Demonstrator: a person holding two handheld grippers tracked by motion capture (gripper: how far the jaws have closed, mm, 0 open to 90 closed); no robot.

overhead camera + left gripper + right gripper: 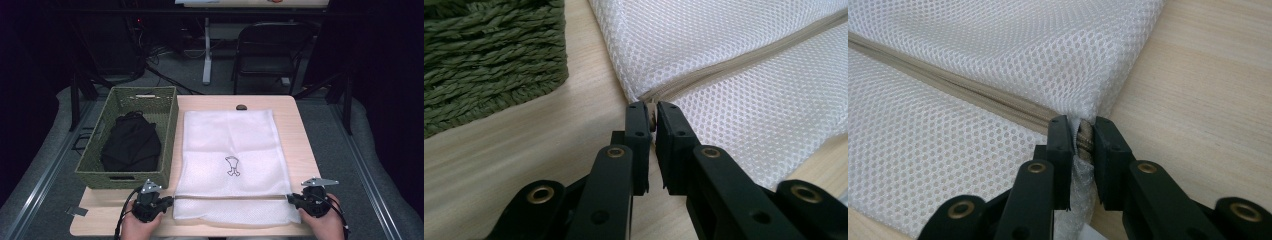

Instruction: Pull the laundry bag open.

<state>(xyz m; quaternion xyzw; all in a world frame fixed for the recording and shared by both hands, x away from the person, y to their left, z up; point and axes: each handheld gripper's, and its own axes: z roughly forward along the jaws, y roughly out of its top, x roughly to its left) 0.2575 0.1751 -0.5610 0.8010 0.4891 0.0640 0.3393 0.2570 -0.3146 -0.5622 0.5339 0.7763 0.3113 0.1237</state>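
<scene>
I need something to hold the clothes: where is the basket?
In the high view the green woven basket sits at the table's left side, beside the white mesh bag, a black garment inside.

Black gripper (651, 117) jaws, brass rivets, grey three-cornered top plates.

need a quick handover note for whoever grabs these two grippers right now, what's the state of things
Left gripper: shut on the left end of the zip of the white mesh laundry bag.
Right gripper: jaws around the zip's right end, mesh between them.
The bag lies flat on the pale wooden table; its beige zip runs across the near edge and looks closed.
The black cloth bundle sits in the green woven basket to the left.
Likely left: open the zip, put the bundle in.
</scene>
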